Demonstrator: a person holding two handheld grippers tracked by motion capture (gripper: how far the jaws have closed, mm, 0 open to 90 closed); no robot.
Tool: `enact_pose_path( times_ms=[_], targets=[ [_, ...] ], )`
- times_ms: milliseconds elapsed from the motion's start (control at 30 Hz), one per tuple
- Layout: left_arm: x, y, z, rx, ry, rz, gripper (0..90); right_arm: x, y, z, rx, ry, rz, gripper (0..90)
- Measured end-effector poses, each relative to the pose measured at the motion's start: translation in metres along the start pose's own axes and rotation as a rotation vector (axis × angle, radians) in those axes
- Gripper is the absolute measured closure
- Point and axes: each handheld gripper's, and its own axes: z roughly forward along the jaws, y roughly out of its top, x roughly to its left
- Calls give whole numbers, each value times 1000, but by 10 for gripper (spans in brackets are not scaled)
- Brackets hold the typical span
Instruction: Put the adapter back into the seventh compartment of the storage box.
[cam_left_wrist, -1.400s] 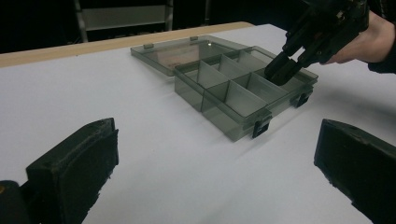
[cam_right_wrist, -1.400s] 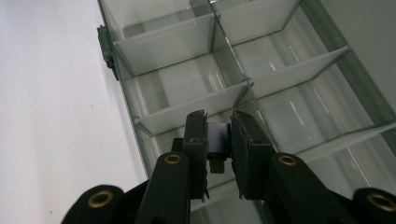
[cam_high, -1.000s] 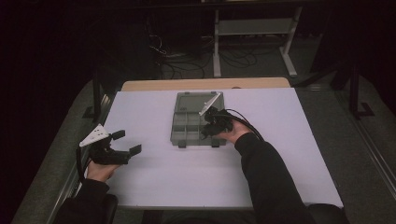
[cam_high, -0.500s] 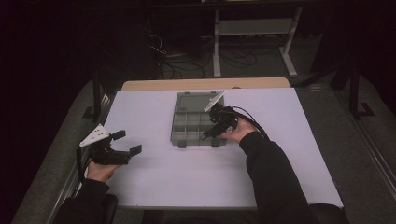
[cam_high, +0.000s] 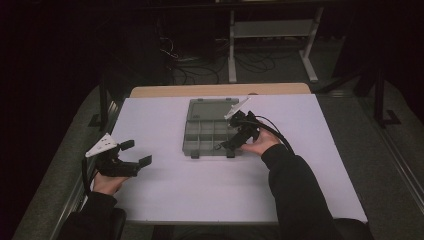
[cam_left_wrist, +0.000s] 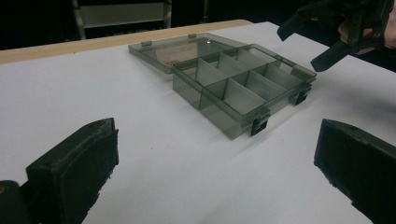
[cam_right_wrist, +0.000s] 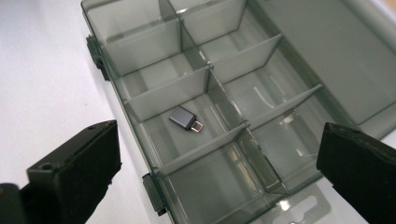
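Table (cam_high: 165, 210) covered in white was seen from above, with a person's two sleeved forearms coming in from the bottom edge. At the left, the left gripper (cam_high: 131, 155) was held in a hand low over the table's near left part, its jaws spread wide with nothing between them, well apart from the box. In the middle, toward the far side, a grey see-through compartment box (cam_high: 206, 137) was lying with its lid (cam_high: 210, 107) folded flat open behind it. In the right gripper view, a small dark adapter (cam_right_wrist: 185, 118) with a metal plug end was seen lying loose on the floor of a compartment in the row along the latched front wall, next to the end one. At the right, the right gripper (cam_high: 232, 142) was held just above the box's right end, pointing down at it. Its jaws had just been opened and were spread wide; nothing was pinched between them, and the adapter lay below, untouched by either pad.
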Motion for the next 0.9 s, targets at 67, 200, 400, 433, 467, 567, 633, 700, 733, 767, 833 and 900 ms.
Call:
enact_pose_path(
  times_ms=[67, 200, 400, 433, 467, 567, 633, 700, 733, 767, 833, 900],
  targets=[
    [0, 0, 0, 0, 1, -1, 0, 0, -2, -4, -16, -5, 2, 0],
    [0, 0, 1, 3, 3, -1, 0, 1, -6, -9, -33, -21, 3, 0],
    [0, 0, 1, 6, 5, -1, 0, 1, -13, -17, -62, -23, 12, 0],
    [1, 0, 1, 7, 5, -2, 0, 2, -14, -19, -67, -23, 12, 0],
    [1, 0, 2, 7, 5, -3, 0, 2, -15, -20, -73, -25, 9, 0],
    [1, 0, 2, 8, 6, 0, 0, 2, -17, -25, -86, -25, 8, 0],
    [0, 0, 2, 9, 7, 1, 0, 2, -18, -29, -98, -27, 10, 0],
    [0, -1, 2, 10, 7, 1, 0, 2, -19, -32, -109, -27, 12, 0],
    [0, -1, 2, 10, 7, 0, 0, 2, -20, -34, -111, -30, 10, 0],
    [1, -1, 2, 10, 7, 0, 0, 2, -20, -35, -116, -30, 12, 0],
    [1, -1, 2, 11, 6, 0, 0, 2, -22, -39, -122, -31, 15, 0],
    [0, -1, 2, 12, 6, 0, 0, 2, -24, -42, -128, -33, 15, 0]
  ],
)
